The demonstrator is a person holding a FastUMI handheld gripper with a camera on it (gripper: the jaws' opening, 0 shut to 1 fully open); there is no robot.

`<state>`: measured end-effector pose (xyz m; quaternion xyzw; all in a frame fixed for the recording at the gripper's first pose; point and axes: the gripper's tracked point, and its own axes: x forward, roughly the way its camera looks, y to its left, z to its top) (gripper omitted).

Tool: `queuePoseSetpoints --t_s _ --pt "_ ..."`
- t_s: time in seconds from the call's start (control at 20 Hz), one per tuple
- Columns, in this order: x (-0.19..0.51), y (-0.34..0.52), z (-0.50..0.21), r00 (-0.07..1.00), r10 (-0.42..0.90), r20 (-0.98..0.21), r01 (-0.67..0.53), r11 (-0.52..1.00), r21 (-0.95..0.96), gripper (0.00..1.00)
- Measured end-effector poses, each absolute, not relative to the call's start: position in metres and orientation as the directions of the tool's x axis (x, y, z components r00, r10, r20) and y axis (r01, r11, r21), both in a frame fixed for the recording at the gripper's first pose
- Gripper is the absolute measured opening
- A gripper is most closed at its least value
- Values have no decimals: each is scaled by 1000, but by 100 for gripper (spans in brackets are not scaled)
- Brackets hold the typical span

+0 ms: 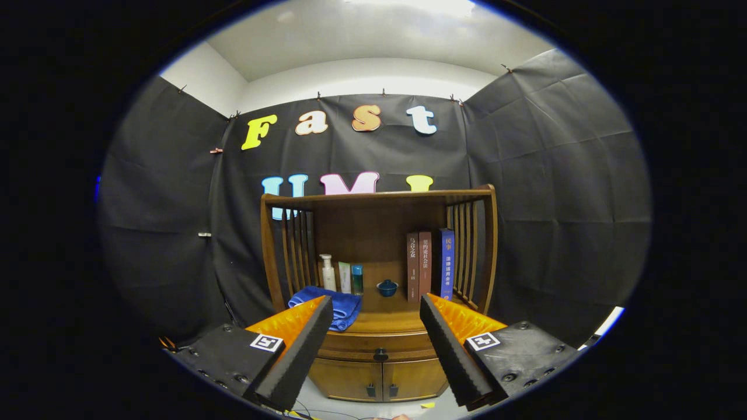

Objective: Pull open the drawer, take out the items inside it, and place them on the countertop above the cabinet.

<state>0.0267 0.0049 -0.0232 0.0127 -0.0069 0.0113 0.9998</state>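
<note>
**Anna:** Gripper view puts us square in front of the brown wooden cabinet (379, 373), low in the middle of the frame. What are the fingers doing?

**Ben:** The gripper (376, 306) is spread wide, released, nothing between the fingers. One fingertip (324, 306) sits at lower left, the other at lower right, and the cabinet shows in the gap between them.

**Anna:** And the drawer?

**Ben:** The shallow wooden drawer (362, 349) with its small dark round knob (380, 354) sits closed, just under the wooden countertop (385, 322), beyond the fingertips and centred between them. Below it are two wooden cabinet doors (379, 379), each with a small dark handle near the middle seam.

**Anna:** What stands on top?

**Ben:** Plenty. A folded blue towel (347, 306) lies on the left of the countertop, partly behind the left fingertip. Behind it stand a white pump bottle (328, 272), a pale tube (344, 277) and a teal tube (357, 279), close together. A small dark blue lidded bowl (387, 287) sits mid-frame against the back panel. To its right, three upright books (430, 263), two brown and one blue, touch side by side.

**Anna:** The frame around them?

**Ben:** A wooden shelf surround with slatted sides (467, 251) rises above the countertop. Black cloth (548, 175) hangs behind and to both sides.
</note>
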Motion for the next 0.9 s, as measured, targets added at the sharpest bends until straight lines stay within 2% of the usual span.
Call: queuePoseSetpoints --t_s 0.45,0.9 --pt "63 10 -104 999 21 -46 -23 999 -47 99" --pt "107 13 -188 996 41 -73 -41 999 5 98"
